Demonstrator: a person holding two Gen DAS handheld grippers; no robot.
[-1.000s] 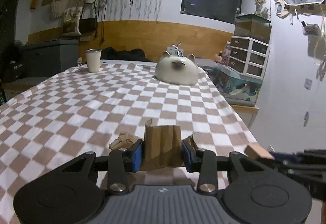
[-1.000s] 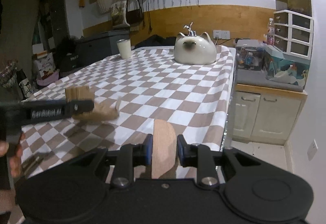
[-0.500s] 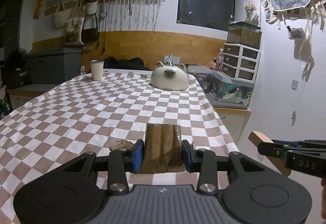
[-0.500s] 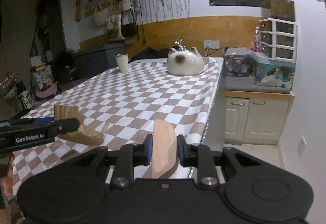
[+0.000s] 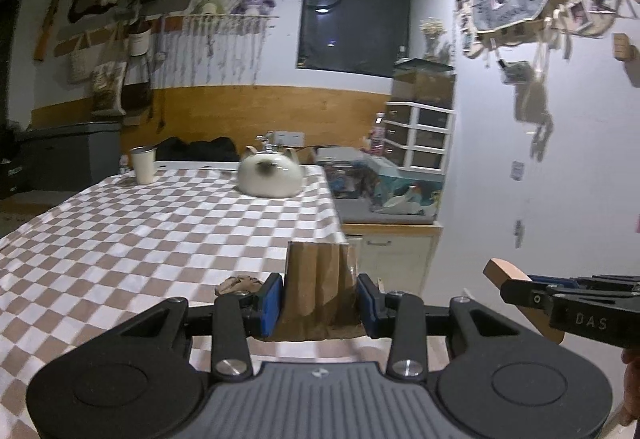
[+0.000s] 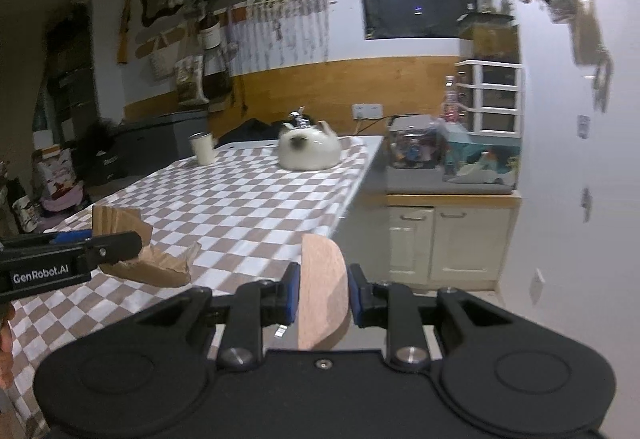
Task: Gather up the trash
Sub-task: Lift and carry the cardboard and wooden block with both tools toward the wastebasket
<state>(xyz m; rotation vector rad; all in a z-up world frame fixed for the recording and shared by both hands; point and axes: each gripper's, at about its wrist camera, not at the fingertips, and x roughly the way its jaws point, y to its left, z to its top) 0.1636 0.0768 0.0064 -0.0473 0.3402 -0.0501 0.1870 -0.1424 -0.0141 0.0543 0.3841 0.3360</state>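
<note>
Left wrist view: left gripper (image 5: 318,299) at lower centre, its two blue-padded fingers (image 5: 269,303) pressed on one folded brown paper bag (image 5: 318,293), held upright above the near edge of the checkered surface (image 5: 140,239). One small crumpled brown scrap (image 5: 237,284) lies on the cloth just left of the fingers. Farther back, centre of frame: one white cup (image 5: 143,165) and one cream cat-shaped object (image 5: 270,175), well apart. Lower right: right gripper (image 5: 520,289) seen side-on, clamped on one flat wooden piece (image 5: 502,271); its side reads "DAS", apparently part of a longer word. Right wrist view: right gripper (image 6: 322,299) at lower centre, fingers narrow and holding the one wooden piece (image 6: 322,279), rounded at the top, edge-on, over the surface's right edge (image 6: 240,207). Lower left: left gripper (image 6: 120,243) with the paper bag (image 6: 148,261); label reads "GenRobot.AI". One cup (image 6: 203,148), one cat-shaped object (image 6: 308,151) in mid-frame.
</note>
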